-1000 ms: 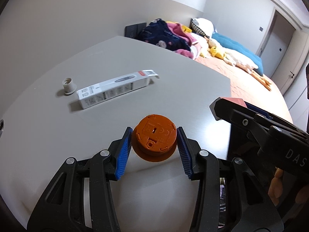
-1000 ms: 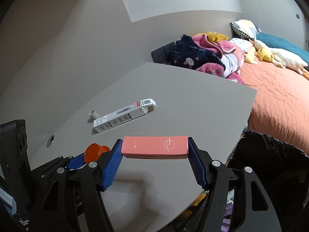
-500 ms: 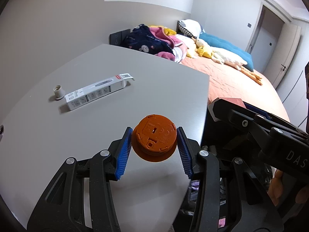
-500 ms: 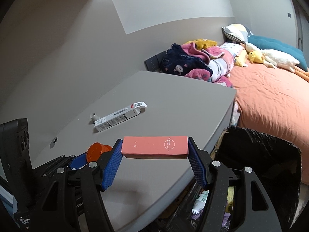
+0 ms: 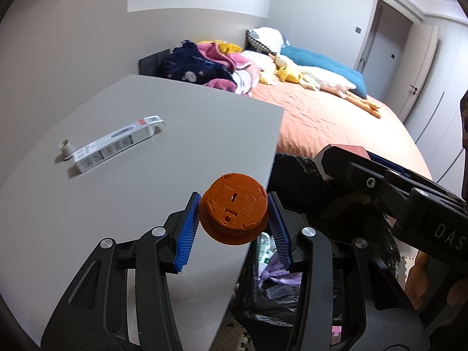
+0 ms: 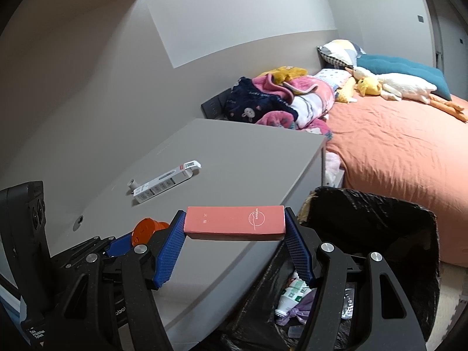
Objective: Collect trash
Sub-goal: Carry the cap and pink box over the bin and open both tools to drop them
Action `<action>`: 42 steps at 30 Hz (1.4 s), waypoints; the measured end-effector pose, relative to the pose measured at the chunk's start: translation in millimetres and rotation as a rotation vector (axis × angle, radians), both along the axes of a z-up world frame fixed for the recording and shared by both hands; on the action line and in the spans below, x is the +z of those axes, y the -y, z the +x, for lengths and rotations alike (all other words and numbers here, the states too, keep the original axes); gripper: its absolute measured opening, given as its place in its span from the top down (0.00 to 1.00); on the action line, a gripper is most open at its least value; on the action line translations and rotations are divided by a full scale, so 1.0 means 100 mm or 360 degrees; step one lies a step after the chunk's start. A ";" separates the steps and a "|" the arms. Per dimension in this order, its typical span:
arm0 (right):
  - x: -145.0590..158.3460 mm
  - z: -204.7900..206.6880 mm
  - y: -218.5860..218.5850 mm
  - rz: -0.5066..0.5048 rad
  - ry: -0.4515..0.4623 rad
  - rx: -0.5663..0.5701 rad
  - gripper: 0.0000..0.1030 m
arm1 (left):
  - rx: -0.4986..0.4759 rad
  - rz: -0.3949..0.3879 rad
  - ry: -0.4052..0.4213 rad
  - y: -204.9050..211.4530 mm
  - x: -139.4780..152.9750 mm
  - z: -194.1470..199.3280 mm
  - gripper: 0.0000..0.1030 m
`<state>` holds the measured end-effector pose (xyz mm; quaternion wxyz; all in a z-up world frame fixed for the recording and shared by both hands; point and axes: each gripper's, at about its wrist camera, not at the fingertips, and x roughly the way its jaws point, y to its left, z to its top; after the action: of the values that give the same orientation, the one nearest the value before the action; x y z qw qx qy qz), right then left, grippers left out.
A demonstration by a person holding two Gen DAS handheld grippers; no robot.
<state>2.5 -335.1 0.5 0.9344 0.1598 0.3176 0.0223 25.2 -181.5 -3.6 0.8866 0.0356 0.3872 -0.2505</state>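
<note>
**Both tools loaded at the worktop's edge, bin only half seen**

The left tool (image 5: 234, 222) is closed partway on an orange round cap (image 5: 235, 215), its blue pads (image 5: 187, 234) pressing the cap's sides; the cap hangs over the corner of the grey worktop (image 5: 146, 152). The right tool (image 6: 235, 245) stands wider, clamped on the ends of a pink flat box (image 6: 235, 223), held level above the worktop's near edge. The box carries a small white logo whose lettering is too small to read.

Just beside the worktop stands a bin lined with a black bag (image 6: 380, 213). Tool fingers cover much of its mouth in both views; inside, only scraps show: a white-and-green wrapper, something pale purple, the rest too dark to name.

On the worktop lie a long white carton (image 5: 117, 143) with one end flap open and, touching its far end, a small white cap (image 5: 66, 147). The carton's print is illegible.

In the left wrist view, the right tool's body hides most of the pink box, and part of a hand shows at the lower right, cut off by the frame. A bed (image 6: 395, 152) with heaped clothes and plush toys lies beyond.
</note>
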 end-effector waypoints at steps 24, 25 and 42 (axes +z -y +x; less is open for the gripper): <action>0.00 -0.50 0.76 0.0002 0.0017 -0.0299 0.35 | -0.0306 0.0013 -0.0002 0.82 0.03 -0.28 0.56; 0.00 -0.52 0.79 0.0002 0.0016 -0.0308 0.35 | -0.0322 0.0017 -0.0005 0.86 0.03 -0.29 0.56; -0.13 -0.80 1.29 0.0004 -0.0032 -0.0523 0.35 | -0.0564 0.0042 -0.0091 1.30 -0.11 -0.39 0.55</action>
<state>-77.8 -463.7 -12.7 0.9220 0.2109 0.2965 -0.1323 -13.7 -311.0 -14.7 0.8167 0.1077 0.4032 -0.3986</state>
